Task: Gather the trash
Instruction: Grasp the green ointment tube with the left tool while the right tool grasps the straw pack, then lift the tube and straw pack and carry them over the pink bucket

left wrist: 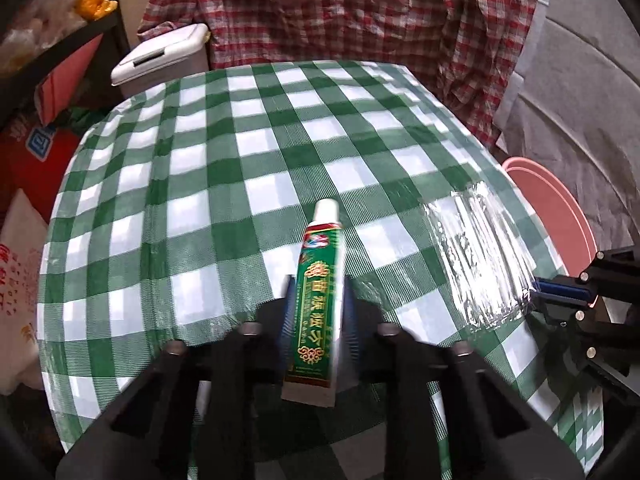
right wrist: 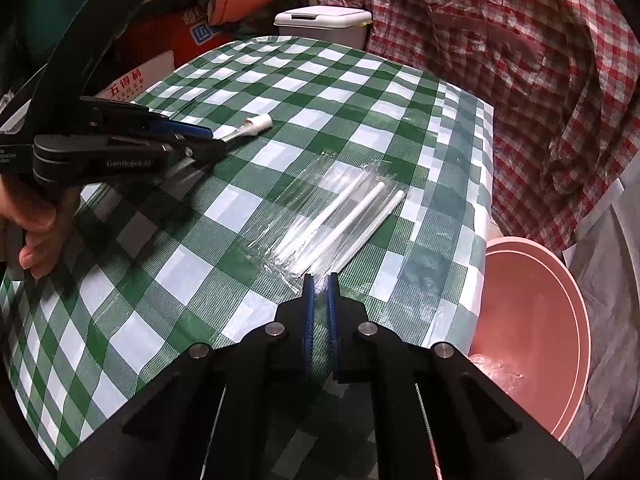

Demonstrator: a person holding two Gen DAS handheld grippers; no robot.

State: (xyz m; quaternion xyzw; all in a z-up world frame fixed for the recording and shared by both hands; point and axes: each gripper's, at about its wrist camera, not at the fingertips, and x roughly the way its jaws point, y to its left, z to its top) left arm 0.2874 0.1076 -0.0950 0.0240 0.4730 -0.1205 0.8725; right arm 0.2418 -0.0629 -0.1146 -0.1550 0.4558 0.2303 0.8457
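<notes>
Two claws clenched: left claw (left wrist: 316, 300) grips the tube (left wrist: 314, 308); right claw (right wrist: 320, 282) pinches the straw packet (right wrist: 328, 216), pink bin (right wrist: 536, 320) just right.

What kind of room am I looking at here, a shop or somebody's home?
Most likely a cramped home corner: a table under a green checked tablecloth, a white swing-lid bin behind it, a pink basin beside it, and shelves crammed with boxes.

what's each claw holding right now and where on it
The left claw grips the green tube across its lower body, cap end free. The right claw pinches the near edge of the clear straw packet.
</notes>
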